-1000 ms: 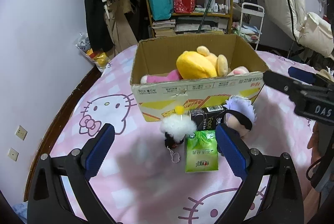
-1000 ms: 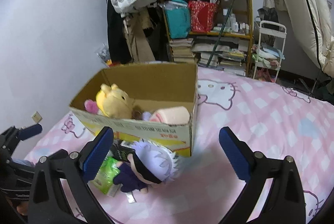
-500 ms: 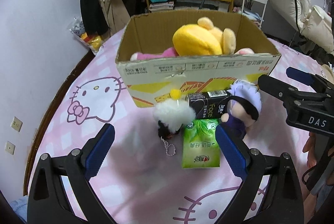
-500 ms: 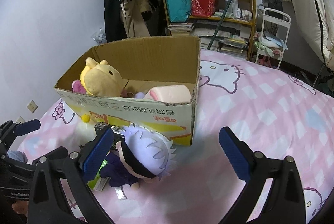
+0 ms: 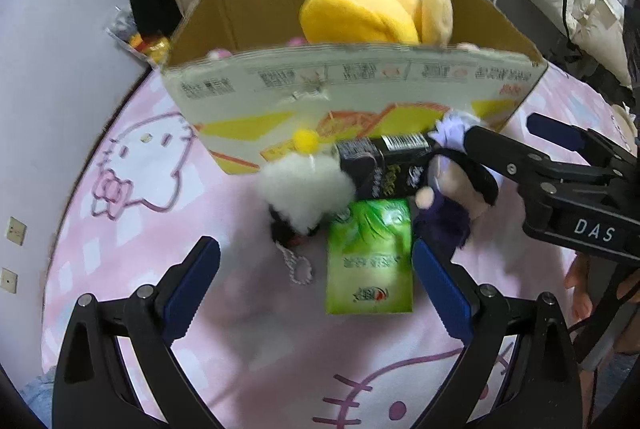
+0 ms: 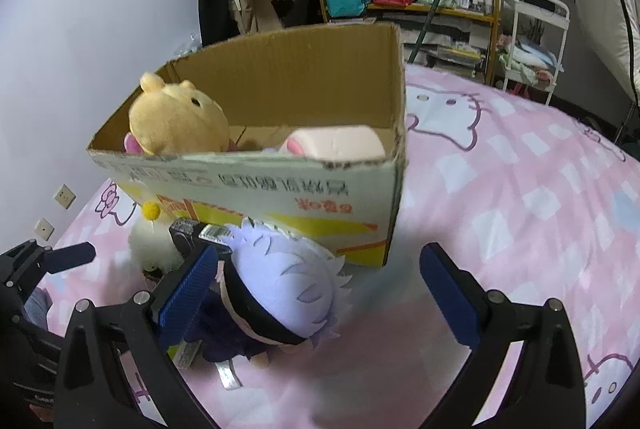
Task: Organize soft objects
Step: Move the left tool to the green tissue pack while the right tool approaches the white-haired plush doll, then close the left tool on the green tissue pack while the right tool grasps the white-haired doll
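While both grippers hang over the pink cat-print bedspread [image 6: 520, 197], the cardboard box [image 5: 352, 85] sits in front of them with its top open. Inside it, a big yellow plush [image 5: 372, 13] fills much of the space and rises above the near wall; from the right wrist view its head leans against the left end of the box. Beside it lies a pale pink roll-shaped plush [image 6: 336, 145], low against the near wall, and a bit of bright pink plush [image 6: 134, 145] peeks out under the yellow one. What else lies at the bottom I cannot tell.

Outside the box, pressed up against its printed front wall, is a small heap. A white fluffy keychain toy [image 5: 304, 185] with a yellow pom-pom lies on the left, its bead chain trailing on the cover. A black packet [image 5: 384, 165] lies against the box, touching the white toy, and a green tissue pack [image 5: 370, 257] lies flat just in front of it. At the right of the heap is a doll with pale lilac hair [image 6: 280, 289] and a dark blindfold.

The left gripper [image 5: 316, 293] has its jaws spread wide, empty, with the green pack between them. The right gripper [image 6: 320, 297] is likewise spread wide and grips nothing; its left finger [image 6: 188, 285] is right against the doll's head.
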A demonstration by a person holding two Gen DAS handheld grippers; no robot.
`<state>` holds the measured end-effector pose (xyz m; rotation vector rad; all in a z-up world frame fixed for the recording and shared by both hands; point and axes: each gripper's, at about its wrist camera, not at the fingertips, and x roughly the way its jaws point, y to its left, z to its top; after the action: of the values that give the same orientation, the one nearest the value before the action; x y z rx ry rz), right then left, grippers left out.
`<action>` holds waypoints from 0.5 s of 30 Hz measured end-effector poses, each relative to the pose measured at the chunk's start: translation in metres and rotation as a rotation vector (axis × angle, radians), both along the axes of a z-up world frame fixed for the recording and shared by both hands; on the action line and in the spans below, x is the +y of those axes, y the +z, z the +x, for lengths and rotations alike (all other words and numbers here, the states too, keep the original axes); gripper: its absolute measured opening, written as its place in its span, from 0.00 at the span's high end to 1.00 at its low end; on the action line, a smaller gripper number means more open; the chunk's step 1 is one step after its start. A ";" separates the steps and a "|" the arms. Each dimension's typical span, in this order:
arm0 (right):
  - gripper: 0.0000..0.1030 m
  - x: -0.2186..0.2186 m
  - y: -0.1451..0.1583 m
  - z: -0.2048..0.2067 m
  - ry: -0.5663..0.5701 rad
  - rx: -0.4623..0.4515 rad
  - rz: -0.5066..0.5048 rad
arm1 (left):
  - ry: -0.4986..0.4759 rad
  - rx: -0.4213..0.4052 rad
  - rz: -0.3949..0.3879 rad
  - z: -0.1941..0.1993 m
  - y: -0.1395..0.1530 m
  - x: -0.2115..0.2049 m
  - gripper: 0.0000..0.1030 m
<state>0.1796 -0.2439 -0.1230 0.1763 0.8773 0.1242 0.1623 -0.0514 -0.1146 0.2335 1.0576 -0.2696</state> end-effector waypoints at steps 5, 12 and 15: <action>0.00 0.005 -0.010 0.003 0.018 0.032 -0.001 | -0.002 0.045 0.006 0.003 -0.011 -0.003 0.07; 0.00 0.012 -0.019 0.007 0.031 0.056 -0.009 | -0.010 0.070 0.031 0.005 -0.021 -0.006 0.07; 0.00 0.011 -0.021 0.008 0.029 0.068 0.009 | -0.008 0.075 0.031 0.007 -0.022 -0.004 0.07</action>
<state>0.1876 -0.2333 -0.1440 0.1770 0.9473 0.1498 0.1693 -0.0558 -0.1370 0.2570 1.1360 -0.2715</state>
